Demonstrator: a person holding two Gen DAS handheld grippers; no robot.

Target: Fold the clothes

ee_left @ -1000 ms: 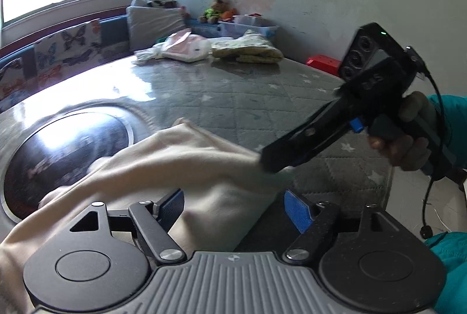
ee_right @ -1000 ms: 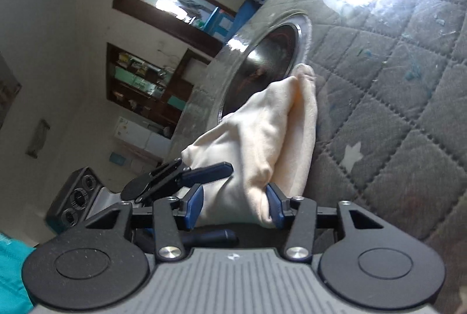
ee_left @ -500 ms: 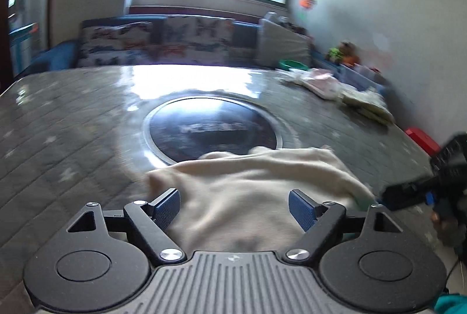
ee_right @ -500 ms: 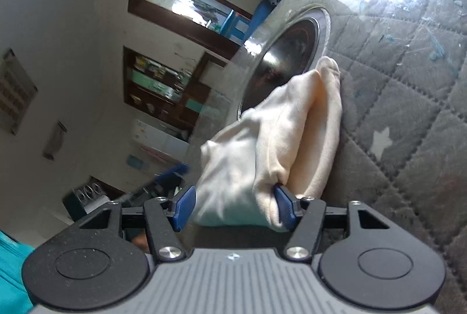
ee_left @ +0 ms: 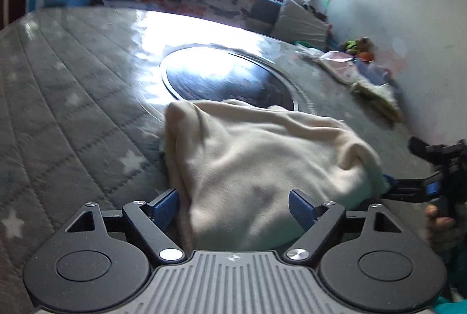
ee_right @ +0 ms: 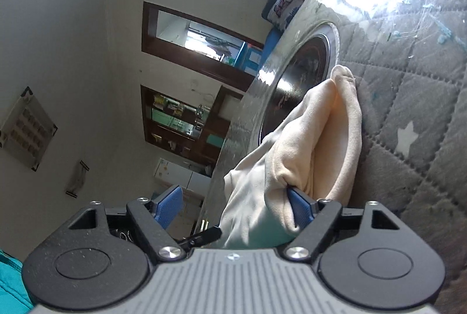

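You are standing at a quilted worktop (ee_left: 73,86) with a cream garment (ee_left: 262,162) bunched in a loose fold beside its dark round inset (ee_left: 227,77), likely gathered there for the next fold; your left tool (ee_left: 233,206) is hanging spread wide over the garment's near edge, cloth lying between its blue pads but not being pinched; your right tool (ee_right: 235,206) has just been opening, and its jaws are now standing apart, one pad touching a fold at the garment's side, the other clear of it, so you seem to be letting go.
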